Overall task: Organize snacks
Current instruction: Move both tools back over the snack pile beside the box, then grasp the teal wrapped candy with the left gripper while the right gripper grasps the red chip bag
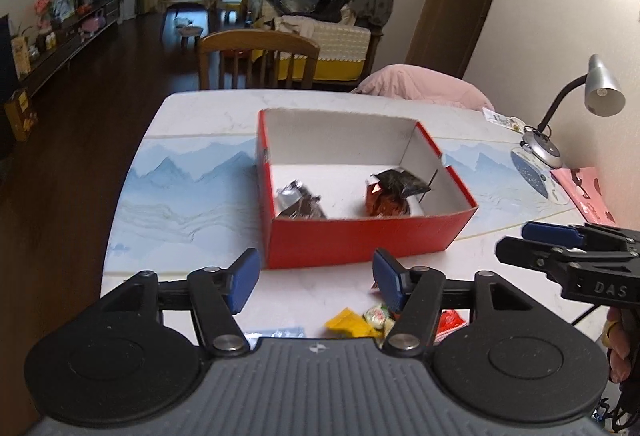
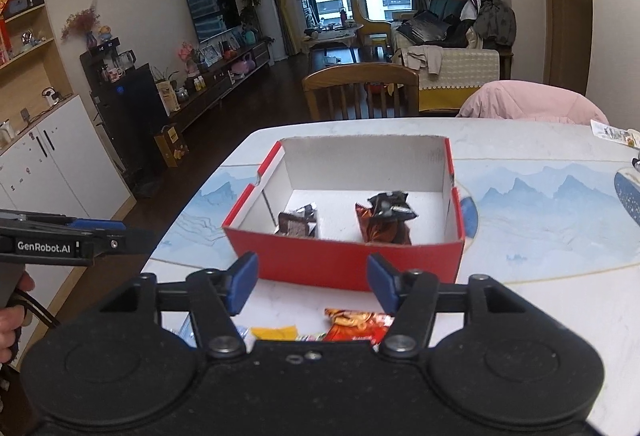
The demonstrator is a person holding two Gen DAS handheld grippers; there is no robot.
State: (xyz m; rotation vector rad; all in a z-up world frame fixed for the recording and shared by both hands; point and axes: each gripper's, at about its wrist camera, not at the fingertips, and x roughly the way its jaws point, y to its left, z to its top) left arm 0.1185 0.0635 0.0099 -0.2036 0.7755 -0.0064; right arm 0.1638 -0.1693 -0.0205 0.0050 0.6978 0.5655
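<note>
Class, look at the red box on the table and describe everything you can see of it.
The red box is an open cardboard carton, red outside and white inside, with no lid. It sits flat on the table, its side walls notched. Two snack packets lie inside: a silver and brown one and an orange and black one. Neither tongs touch it.

We look from two fisheye cameras, each riding just behind its own tongs and facing forward over the counter (image 1: 192,116) toward the living room. The left view sits near the counter's near edge and sees the right tongs (image 1: 516,242) at its right margin. The right view sees the left tongs (image 2: 136,234) at its left margin. Both share the red box (image 1: 360,240), close ahead, and the wooden chair (image 1: 258,48) beyond.
</note>
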